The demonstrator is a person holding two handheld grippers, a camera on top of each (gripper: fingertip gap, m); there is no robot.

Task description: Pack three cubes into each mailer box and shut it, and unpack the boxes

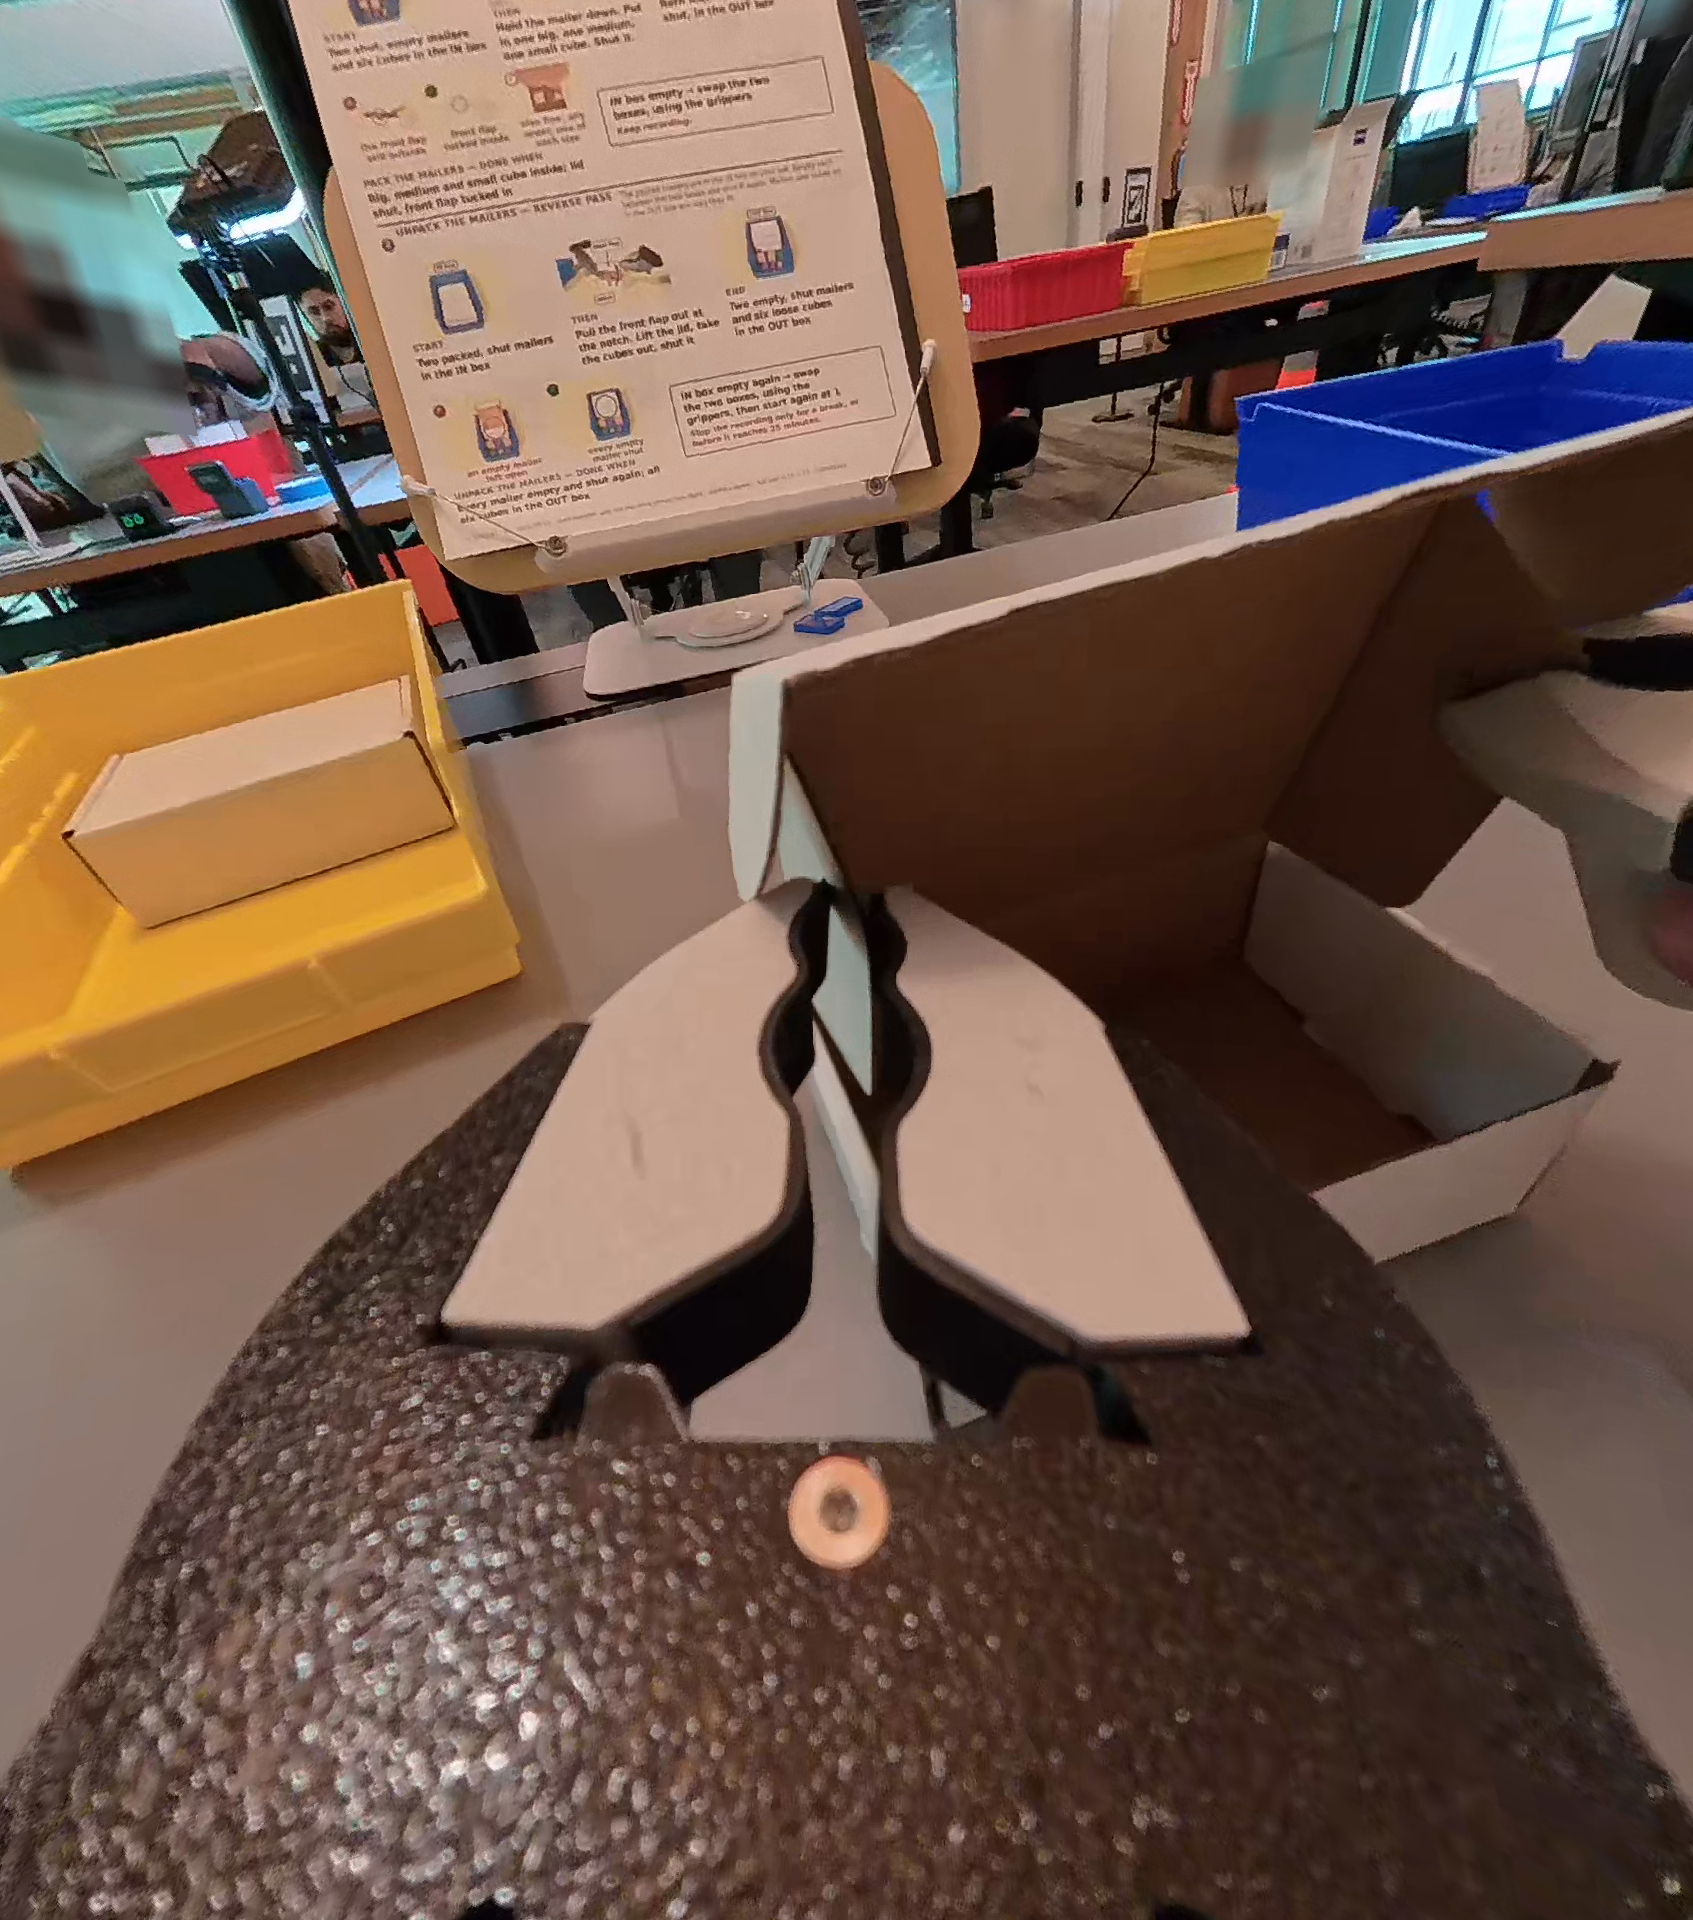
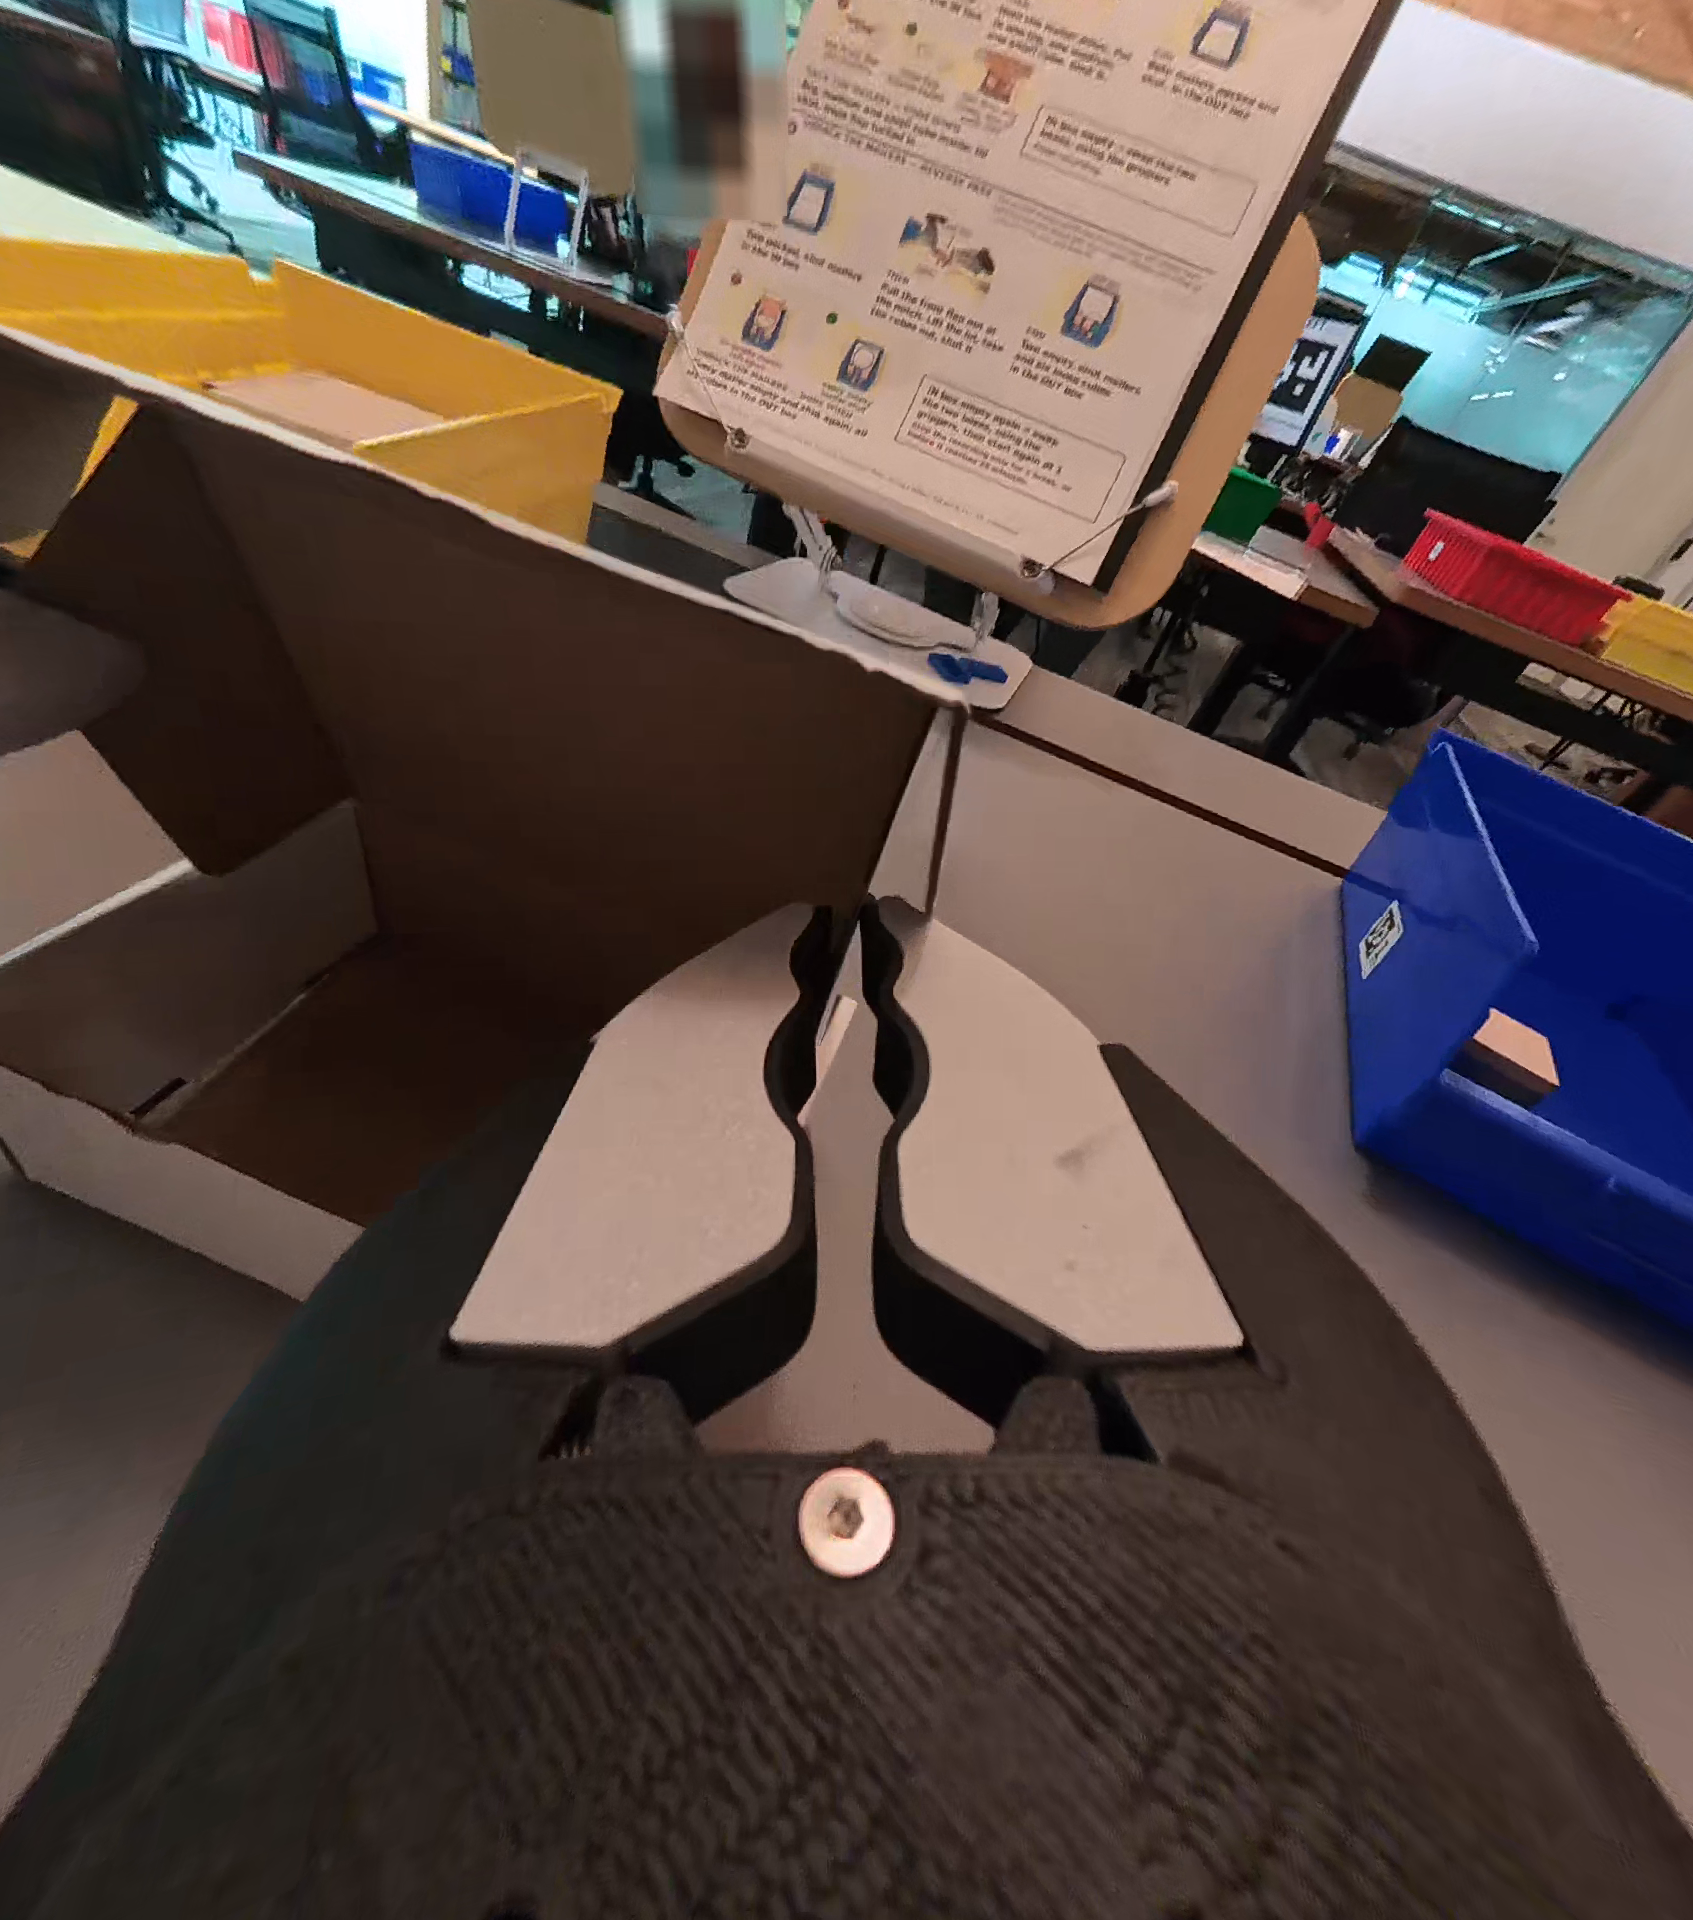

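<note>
An open white mailer box stands on the grey table with its brown-lined lid raised. No cubes show inside it. My left gripper is shut on the white flap at the box's left side. My right gripper is shut on the thin white flap at the right side of the same box. It also shows at the right edge of the left wrist view, by the lid's side flap. A second white mailer, shut, lies in the yellow bin. A tan cube lies in the blue bin.
An instruction board on a stand is behind the box at the table's far edge. The yellow bin is left of the box, and the blue bin is right of it. Other tables with coloured bins are farther back. Left tips to right tips: about 15 centimeters. The tan cube is closer to my right gripper, around 30 centimeters from its tips; the left tips are 45 centimeters off.
</note>
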